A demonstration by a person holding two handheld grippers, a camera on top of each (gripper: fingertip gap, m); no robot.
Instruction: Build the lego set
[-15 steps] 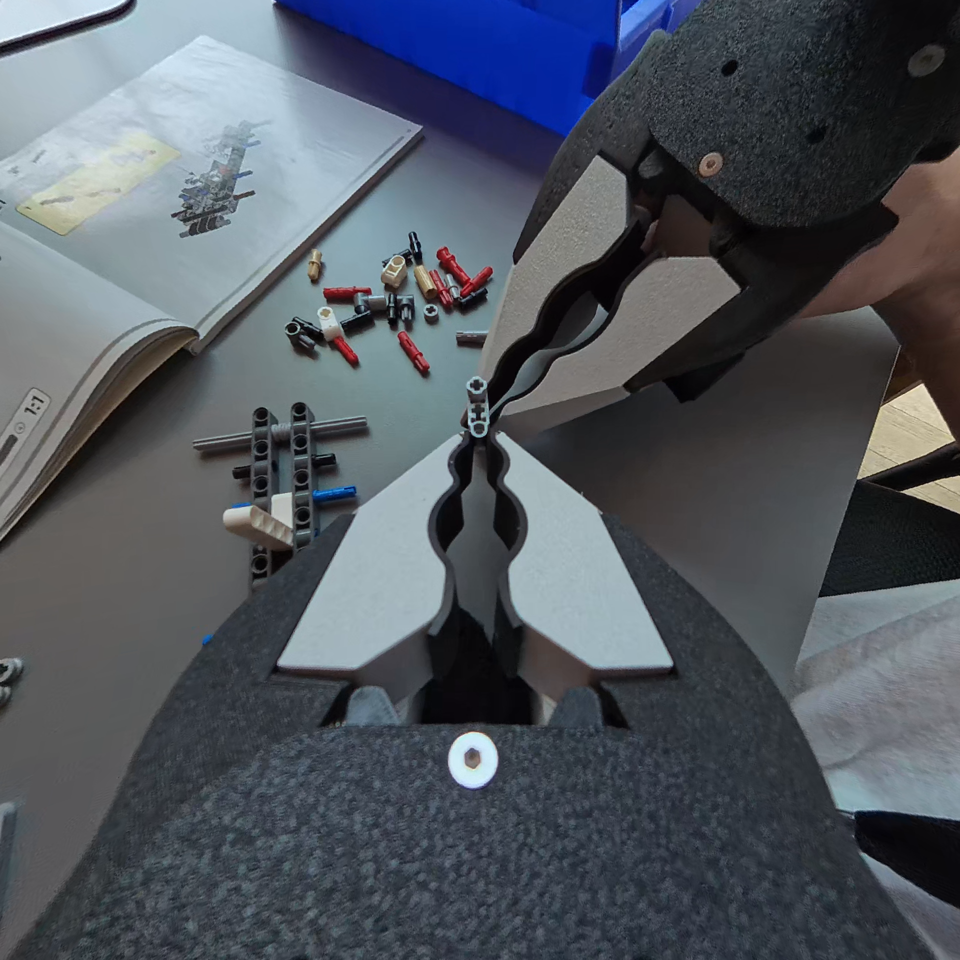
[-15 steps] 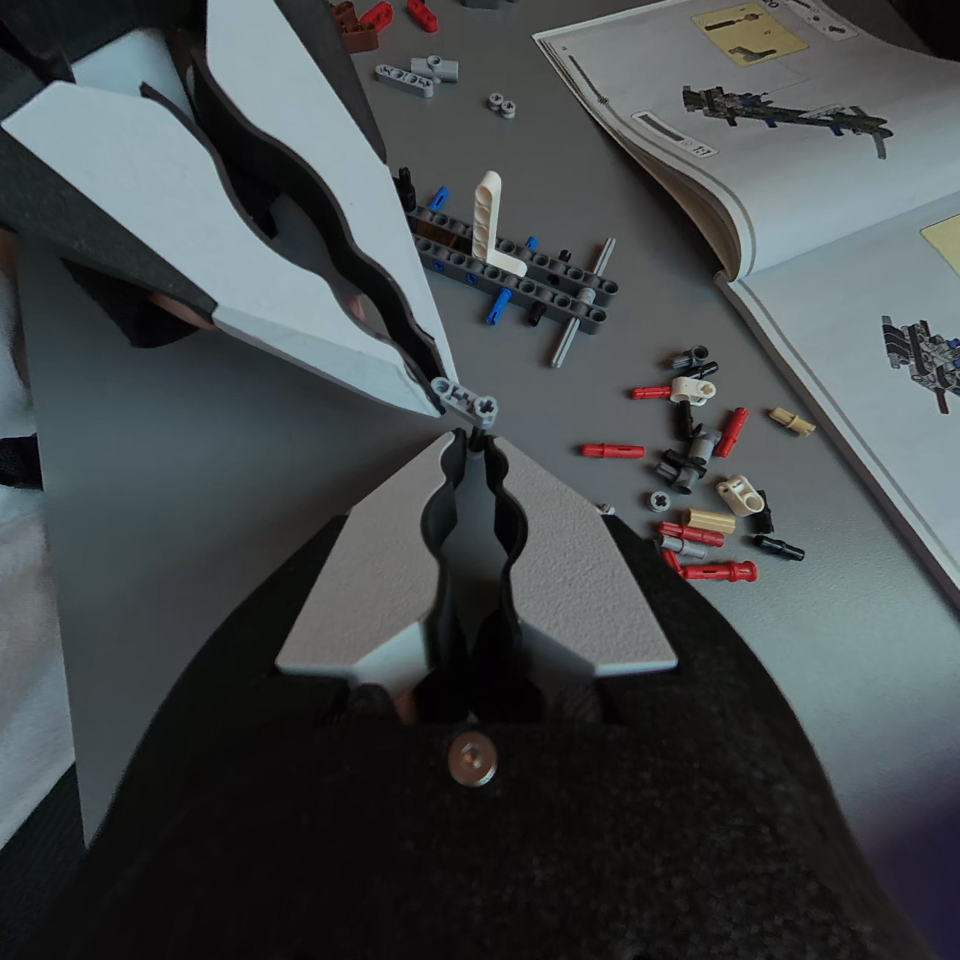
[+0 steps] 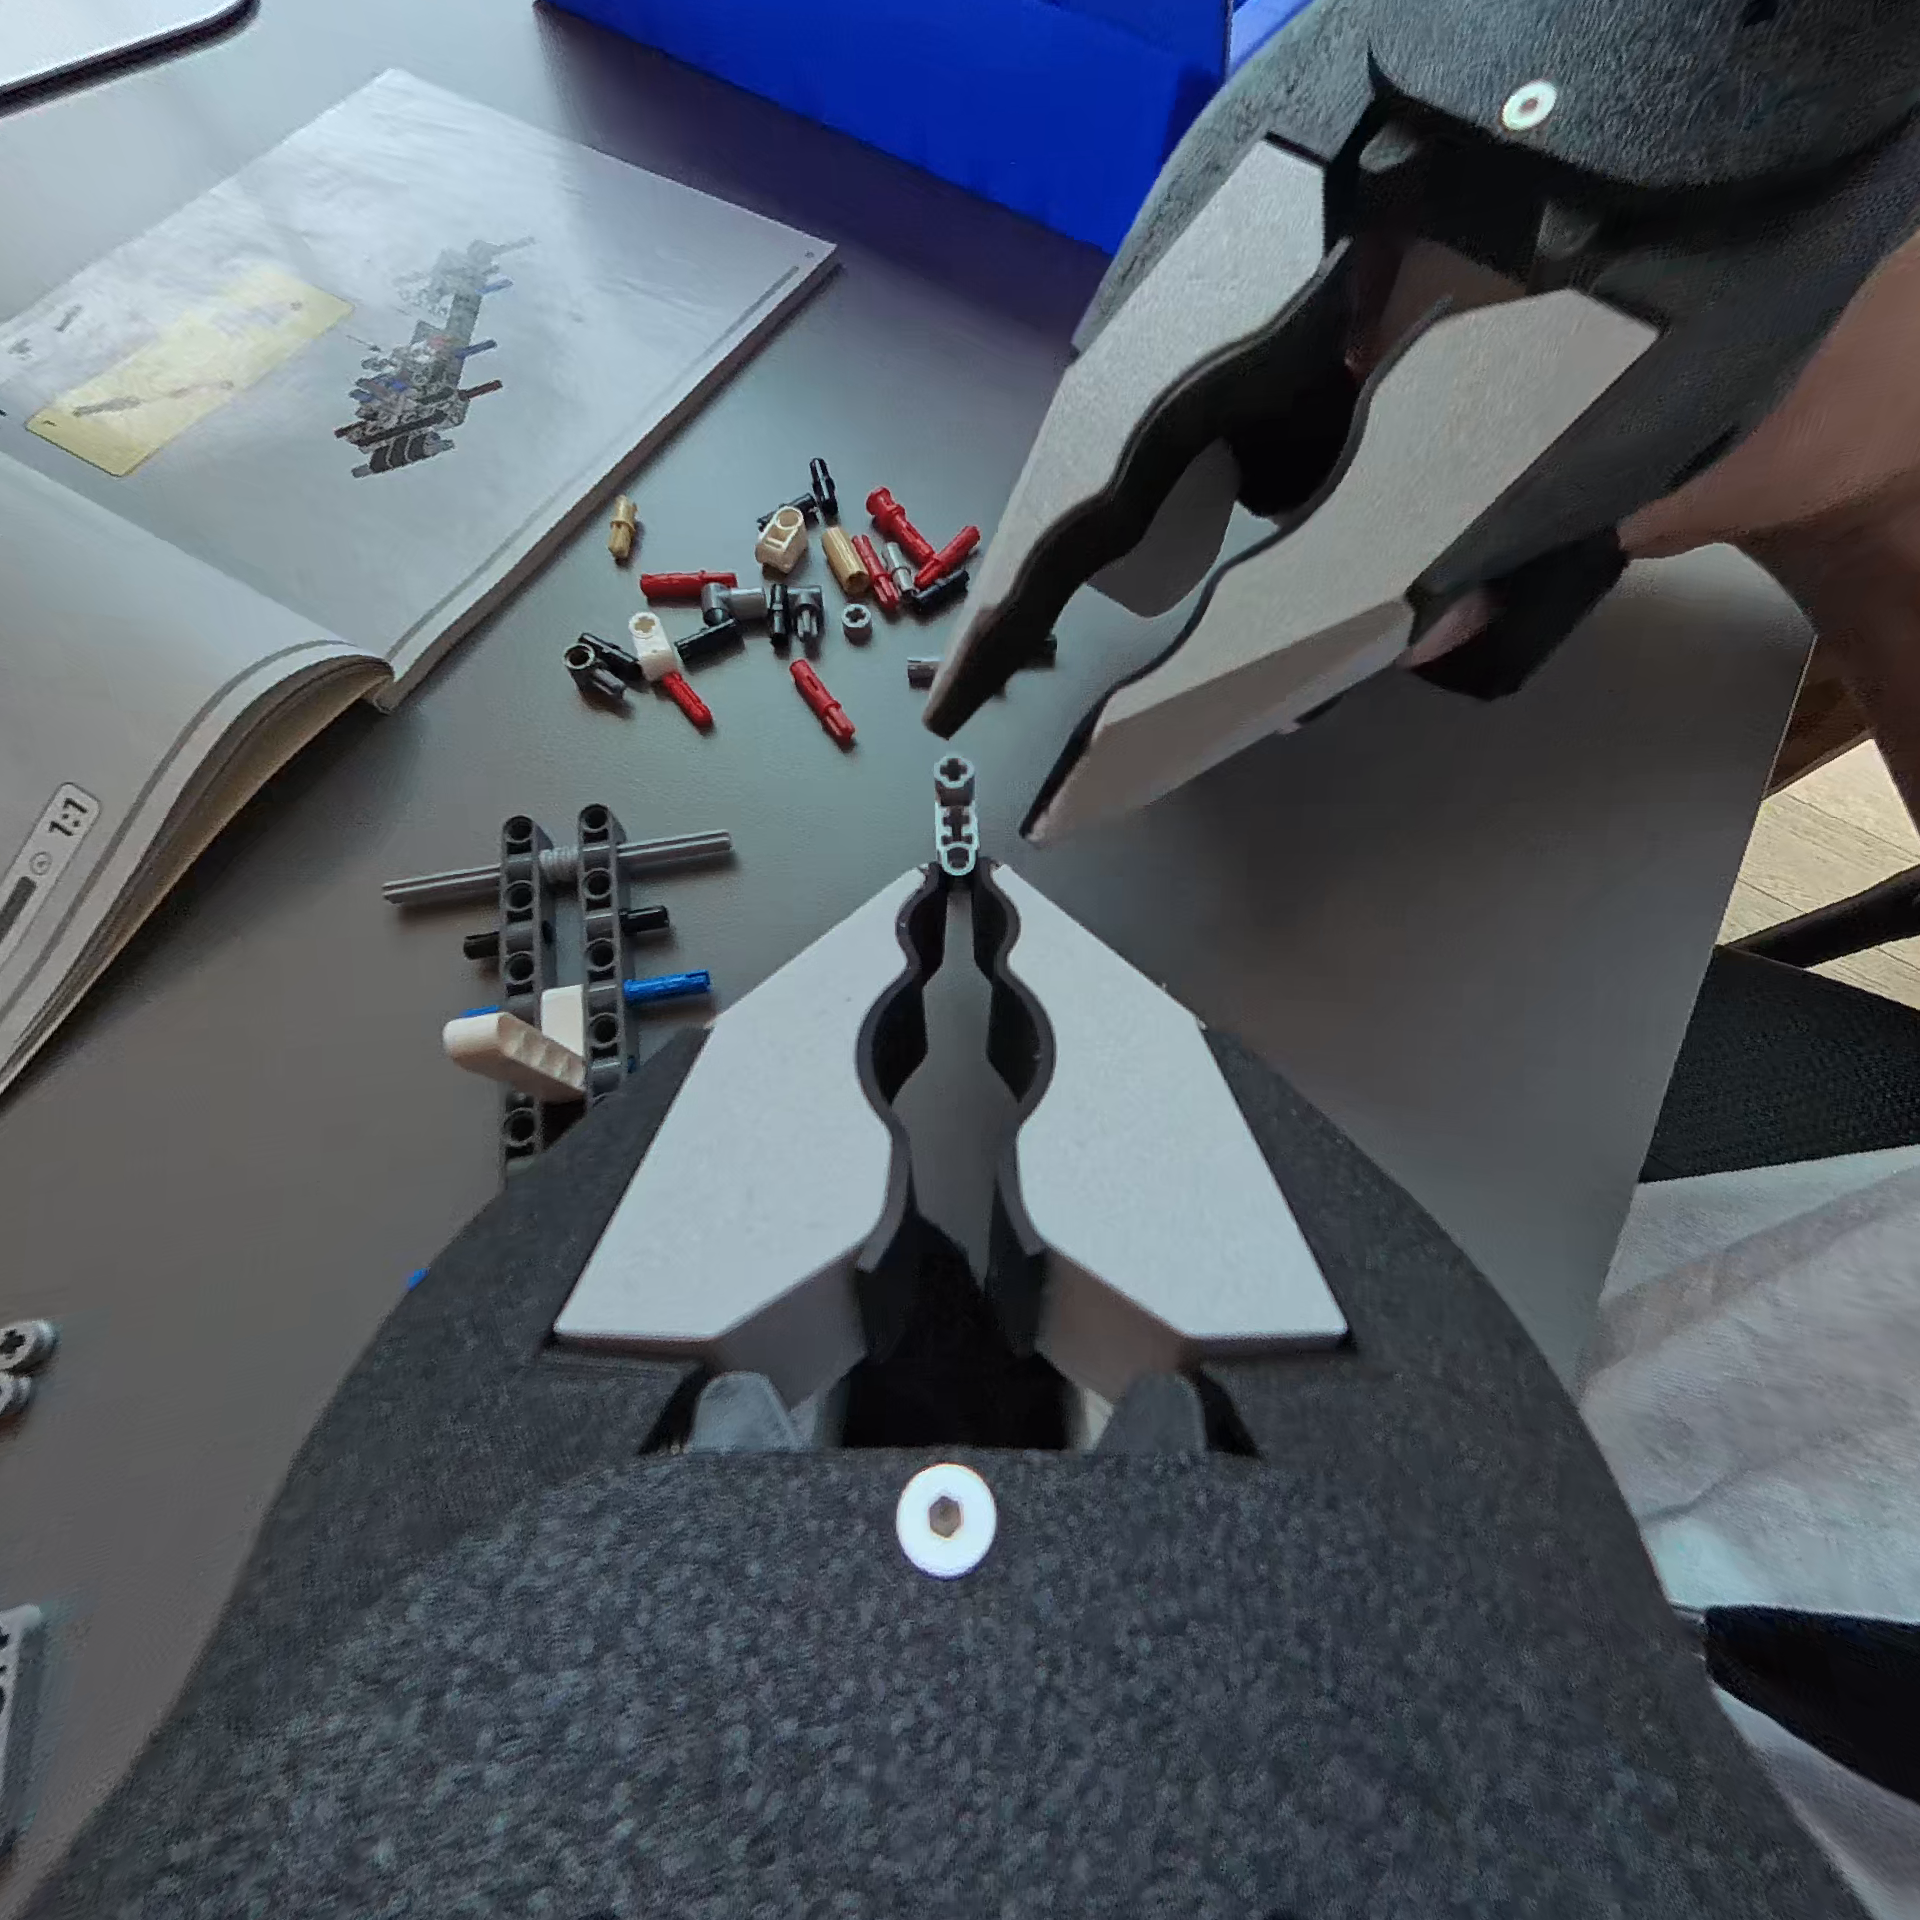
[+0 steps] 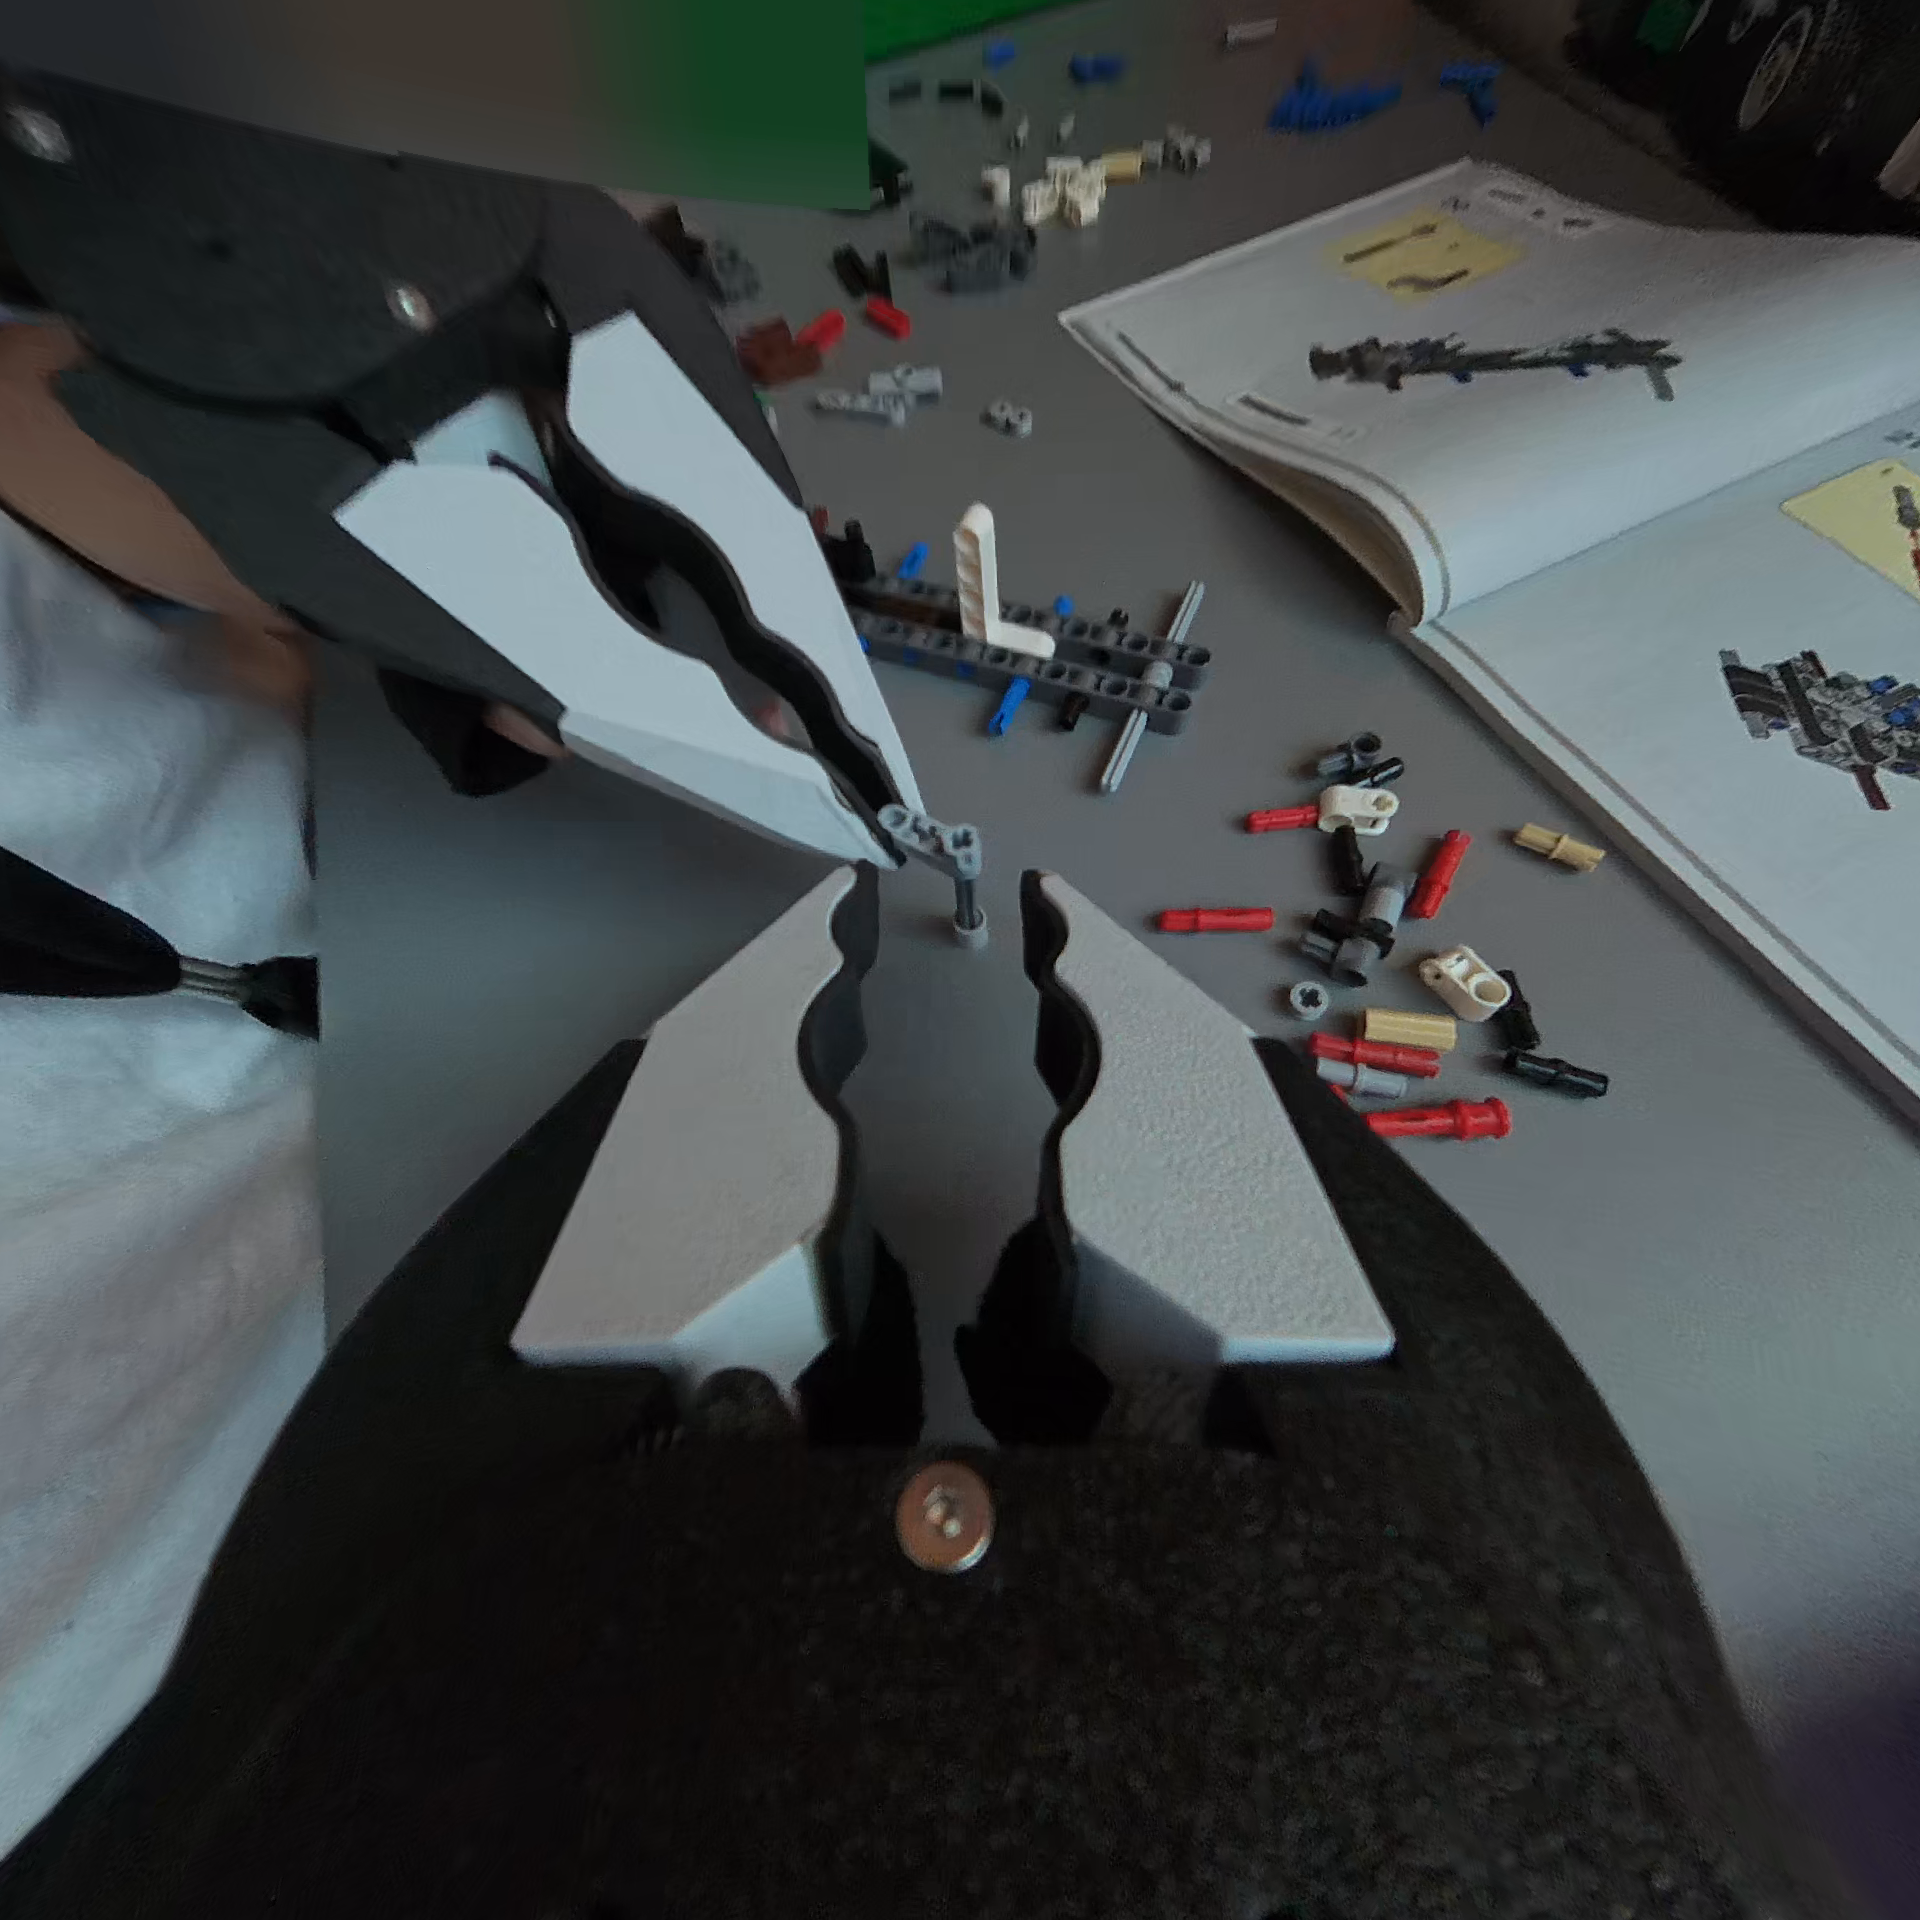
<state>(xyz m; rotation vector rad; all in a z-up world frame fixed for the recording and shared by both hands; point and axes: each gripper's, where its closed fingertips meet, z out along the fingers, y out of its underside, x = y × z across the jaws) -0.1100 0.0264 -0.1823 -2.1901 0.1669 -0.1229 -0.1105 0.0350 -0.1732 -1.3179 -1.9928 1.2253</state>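
Note:
My left gripper (image 3: 956, 875) is shut on a small light grey beam (image 3: 956, 821) and holds it above the table. In the right wrist view the left gripper (image 4: 891, 844) reaches in from the upper left with the grey beam (image 4: 930, 834). A dark pin with a grey end (image 4: 968, 909) hangs from the beam's far hole. My right gripper (image 4: 943, 883) is open, its fingers on either side of the pin and not touching it. In the left wrist view the right gripper (image 3: 989, 777) is open just beyond the beam.
A part-built dark grey frame with a white angled beam (image 3: 561, 935) (image 4: 1039, 655) lies on the dark table. Loose red, black and tan pins (image 3: 790, 603) (image 4: 1392, 956) lie near an open instruction booklet (image 3: 312, 364) (image 4: 1558, 416). A blue bin (image 3: 883, 83) stands behind. Only a small space, under 4 cm, lies between the two pairs of fingers.
My right gripper has opened and drawn back a little from the beam, leaving the pin in it. My left gripper still holds the beam in about the same place.

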